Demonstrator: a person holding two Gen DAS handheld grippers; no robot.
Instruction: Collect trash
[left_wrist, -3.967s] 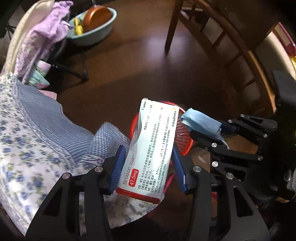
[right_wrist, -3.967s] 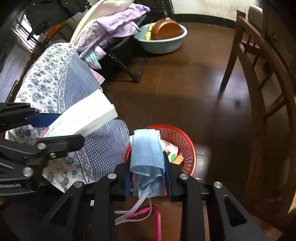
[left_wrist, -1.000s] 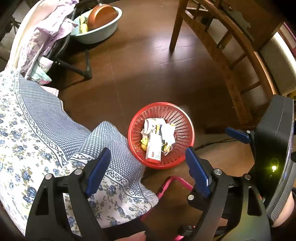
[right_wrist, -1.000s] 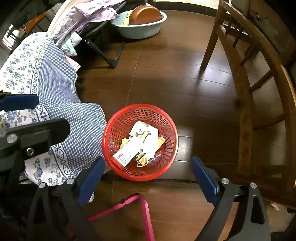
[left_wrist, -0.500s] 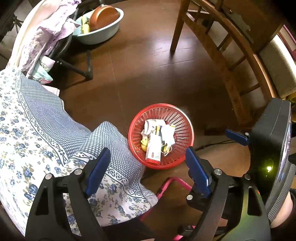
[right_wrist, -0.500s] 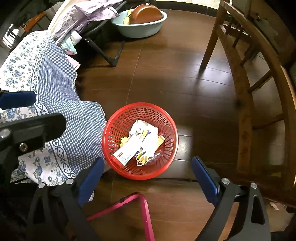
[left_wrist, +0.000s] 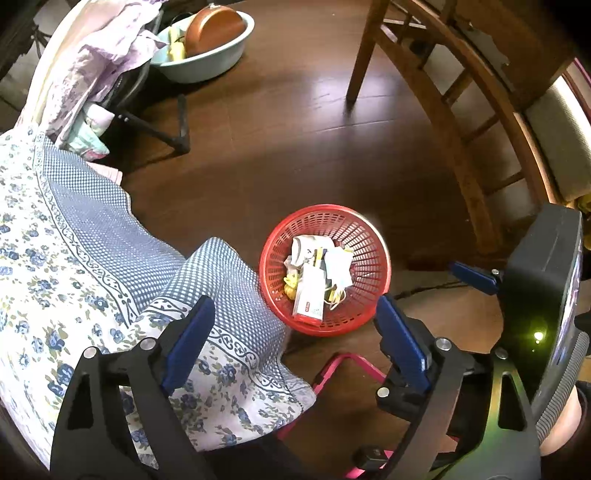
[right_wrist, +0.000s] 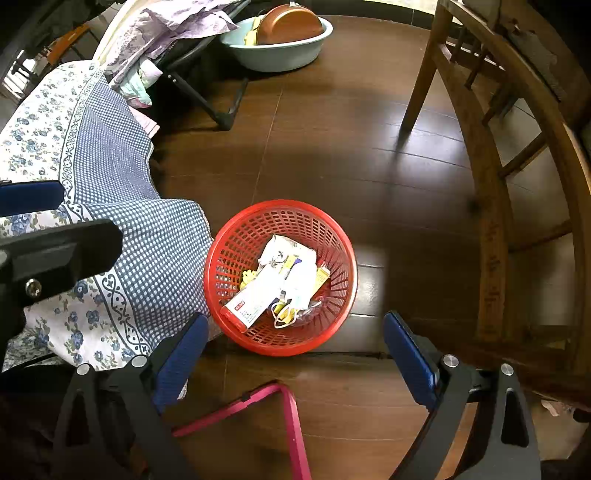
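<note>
I hold both grippers high over the floor, so the red basket (right_wrist: 279, 277) sits in the lower centre of each view. My left gripper (left_wrist: 291, 343) gapes wide and carries nothing; my right gripper (right_wrist: 295, 363) likewise. The medicine box (right_wrist: 255, 299) and crumpled mask (left_wrist: 338, 267) lie inside the basket, beside the draped floral cloth (left_wrist: 74, 258).

Your floor (right_wrist: 369, 155): dark wood planks, glossy, reflecting light. Basket (right_wrist: 236, 236): red plastic lattice, slight shine. Medicine box (right_wrist: 255, 295) inside: white cardboard, smooth. Cloth (right_wrist: 110, 177) beside you: matt woven fabric, printed. Chair (right_wrist: 487, 206): worn wood. Your finger pads (right_wrist: 177, 363): blue, probably textured rubber. Basin (right_wrist: 280, 51): smooth plastic.
</note>
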